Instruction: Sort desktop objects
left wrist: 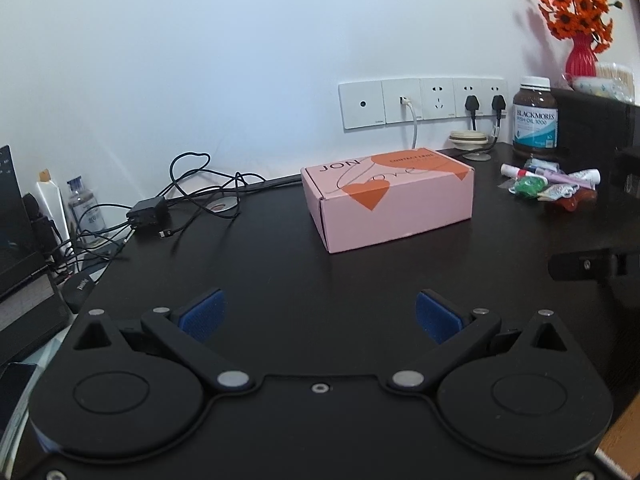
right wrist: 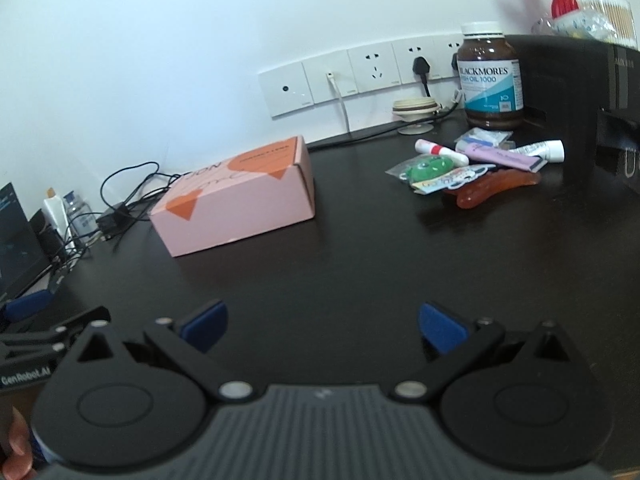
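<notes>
Dark desk (left wrist: 280,264): pink box (left wrist: 390,198), small clutter (right wrist: 476,172); both grippers (left wrist: 318,316) (right wrist: 322,326) agape, empty.

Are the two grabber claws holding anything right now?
No. The left gripper and the right gripper are both open, with only bare dark desk between their blue pads.
</notes>
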